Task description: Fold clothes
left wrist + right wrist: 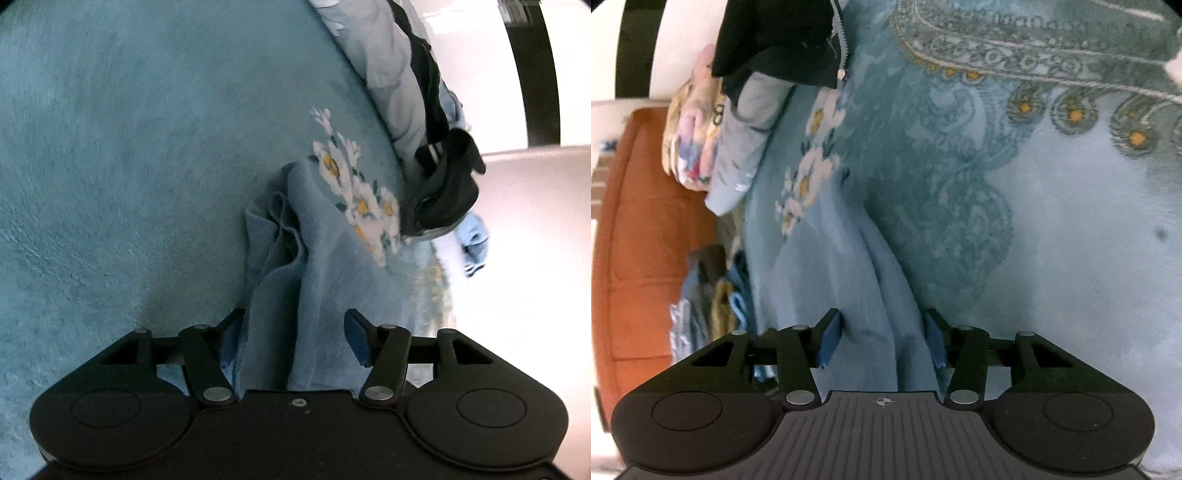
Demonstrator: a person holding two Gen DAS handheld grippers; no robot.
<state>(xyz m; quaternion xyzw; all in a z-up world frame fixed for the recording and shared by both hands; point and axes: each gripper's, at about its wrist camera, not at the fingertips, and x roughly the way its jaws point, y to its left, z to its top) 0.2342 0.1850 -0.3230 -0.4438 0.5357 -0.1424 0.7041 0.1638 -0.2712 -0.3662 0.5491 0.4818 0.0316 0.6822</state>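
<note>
A light blue cloth point(325, 288) lies bunched in folds on a teal plush cover point(129, 166). White and yellow flowers point(354, 192) show along its far side. My left gripper point(295, 332) is open, and the cloth runs up between its blue pads point(356, 339). In the right wrist view the same pale blue cloth point(820, 266) stretches away in long creases. My right gripper point(882, 332) is open too, its pads point(829, 339) standing either side of a fold. Whether either gripper touches the cloth is hidden.
A grey-blue garment point(391, 74) and a black one point(443, 184) are piled along the cover's edge. The right wrist view shows a black zipped garment point(775, 33), a grey one point(742, 140), flowered fabric point(690, 140), crumpled clothes point(709, 306) and orange furniture point(639, 258). Paisley pattern point(960, 184) fills the cover.
</note>
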